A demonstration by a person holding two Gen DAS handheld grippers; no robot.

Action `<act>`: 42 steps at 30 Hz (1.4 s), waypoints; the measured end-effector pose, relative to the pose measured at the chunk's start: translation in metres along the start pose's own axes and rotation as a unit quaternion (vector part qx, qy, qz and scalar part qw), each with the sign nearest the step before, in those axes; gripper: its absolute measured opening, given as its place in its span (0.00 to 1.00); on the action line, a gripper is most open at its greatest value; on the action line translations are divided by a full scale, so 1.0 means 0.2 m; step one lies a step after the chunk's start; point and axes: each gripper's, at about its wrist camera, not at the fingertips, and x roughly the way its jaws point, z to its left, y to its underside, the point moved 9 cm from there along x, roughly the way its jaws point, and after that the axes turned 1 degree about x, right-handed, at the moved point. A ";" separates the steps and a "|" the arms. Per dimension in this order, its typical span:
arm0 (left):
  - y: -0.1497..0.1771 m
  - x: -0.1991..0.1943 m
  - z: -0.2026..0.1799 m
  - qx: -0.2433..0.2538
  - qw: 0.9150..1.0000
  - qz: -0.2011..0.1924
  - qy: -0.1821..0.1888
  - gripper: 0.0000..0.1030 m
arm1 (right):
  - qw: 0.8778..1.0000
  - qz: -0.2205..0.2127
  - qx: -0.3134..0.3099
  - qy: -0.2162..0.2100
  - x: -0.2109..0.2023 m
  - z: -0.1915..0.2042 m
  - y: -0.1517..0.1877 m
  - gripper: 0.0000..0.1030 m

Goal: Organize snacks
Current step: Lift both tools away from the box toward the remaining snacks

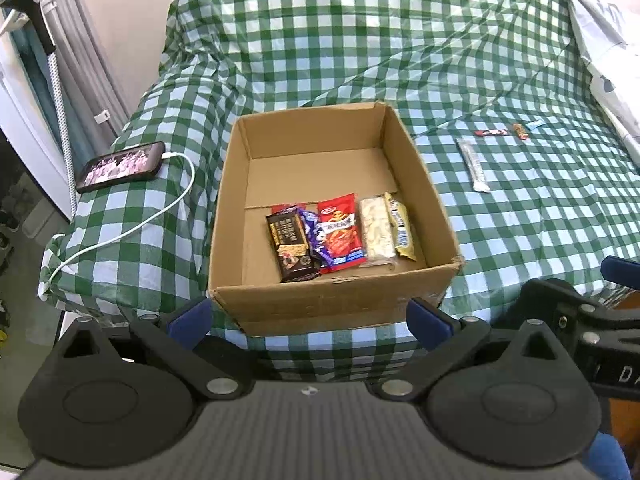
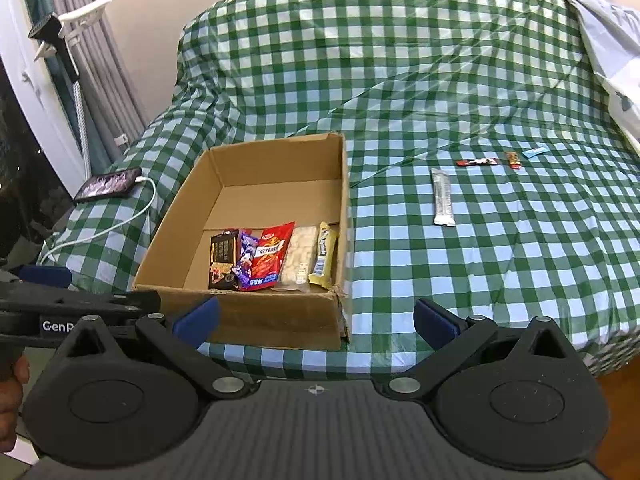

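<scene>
An open cardboard box sits on the green checked cloth. Inside, along its near wall, lie several snack packs in a row: a dark chocolate pack, a purple pack, a red pack, a pale bar and a yellow bar. Out on the cloth to the right lie a silver stick pack, a red-black bar, a small orange sweet and a light-blue sweet. My left gripper and right gripper both stand open and empty in front of the box.
A phone with a white cable lies on the cloth left of the box. Curtains and a white clamp stand are at far left. A pale cloth is heaped at the back right.
</scene>
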 end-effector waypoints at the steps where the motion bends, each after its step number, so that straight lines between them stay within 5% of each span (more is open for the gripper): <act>1: -0.01 -0.01 -0.01 0.002 1.000 -0.003 0.001 1.00 | 1.000 -0.004 0.003 0.001 -0.02 -0.01 0.00 0.99; 22: -0.19 0.04 -0.39 0.060 0.998 -0.012 0.030 1.00 | 0.995 -0.034 0.076 0.048 -0.11 -0.45 -0.06 0.99; 32: -0.39 0.28 -0.65 0.088 0.995 0.009 0.042 1.00 | 0.988 -0.033 0.125 0.085 -0.02 -0.78 -0.11 0.99; 42: -0.76 0.70 -1.00 0.103 0.993 0.023 0.053 1.00 | 0.980 -0.051 0.127 0.142 0.21 -1.21 -0.31 0.99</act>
